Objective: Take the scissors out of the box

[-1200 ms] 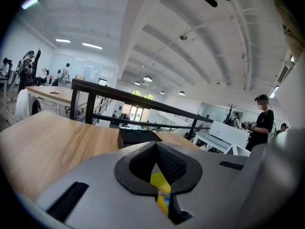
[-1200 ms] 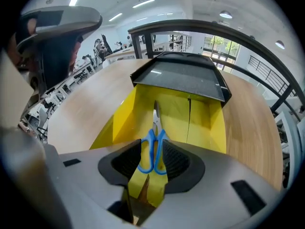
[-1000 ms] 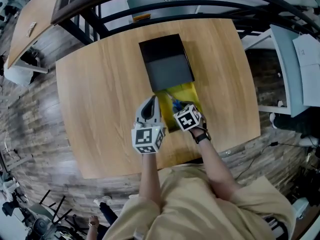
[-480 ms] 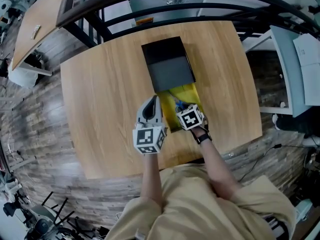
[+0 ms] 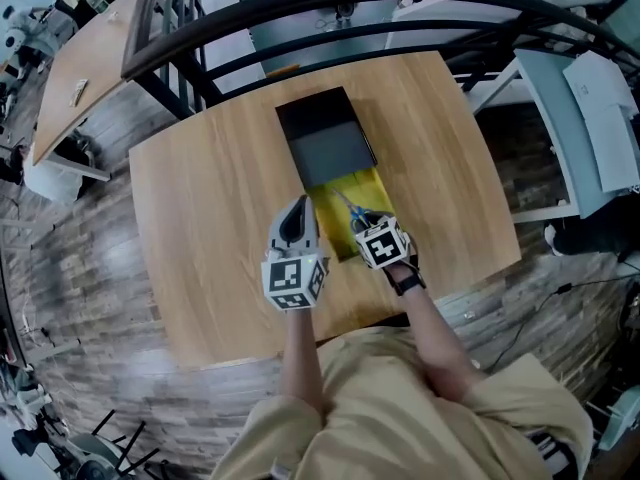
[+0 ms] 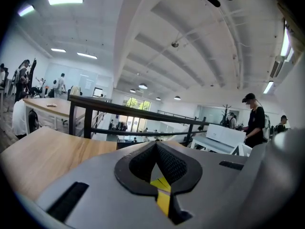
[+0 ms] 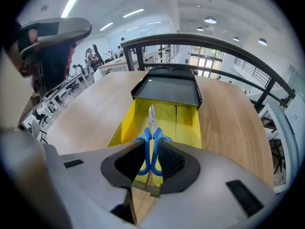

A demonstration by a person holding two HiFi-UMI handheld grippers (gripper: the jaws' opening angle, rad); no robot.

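Blue-handled scissors [image 7: 150, 123], blades closed, tips toward the black sleeve [image 7: 171, 92], pinched at the handles over the open yellow box [image 7: 188, 123].

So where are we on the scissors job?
Done: black sleeve slid back, yellow tray exposed. In hand: right gripper shut on the scissors by the handles; left gripper pinches the tray's edge. Left: scissors are over the tray, not yet clear.

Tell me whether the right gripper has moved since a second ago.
Yes, slightly. The right gripper, shut on the blue scissors, has drawn back from the black sleeve toward the near end of the yellow box.
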